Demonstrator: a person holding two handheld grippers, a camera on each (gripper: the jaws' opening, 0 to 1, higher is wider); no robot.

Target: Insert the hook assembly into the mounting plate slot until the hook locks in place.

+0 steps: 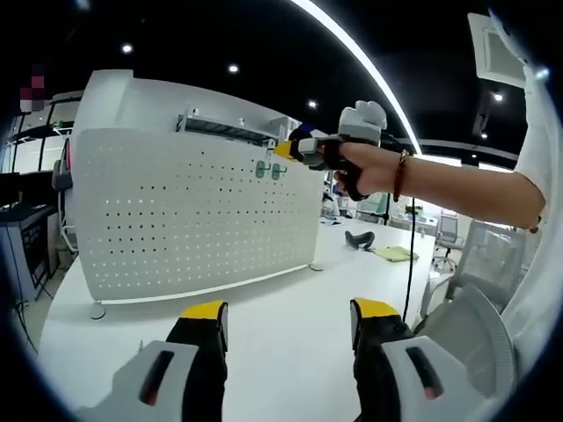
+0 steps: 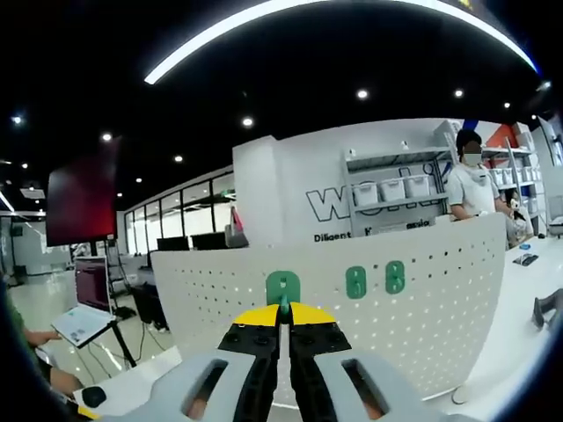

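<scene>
1. Left claw: open, holding nothing, hanging low over the white surface, well apart from the board. Probably kept back on purpose, so that its camera sees the whole work area, as the task demands.
2. Right claw: jaws closed together, gripping a green hook at its lower end. Seen also in the left gripper view, near the board's top right corner, carried by a hand with a bead bracelet.
3. Hook: held upright just in front of the board's upper rows of holes. Touching the board or not: impossible to tell, because the claw tips hide the contact place.
4. Two more green hooks: already sitting on the board, side by side, right of the held one and at almost the same height. Likely a row being filled, which explains the height chosen for the held hook.
5. Board: white, perforated, standing upright on small feet on the surface, face turned toward both claws for easy access.
6. Judgement of the step: alignment or early insertion; locking not yet confirmed.
7. Next move, as advice only: push straight into the holes, then press down until the hook seats.
8. Risk: a tilted hook can miss the holes, and a hard push can tip the light board backward.
</scene>
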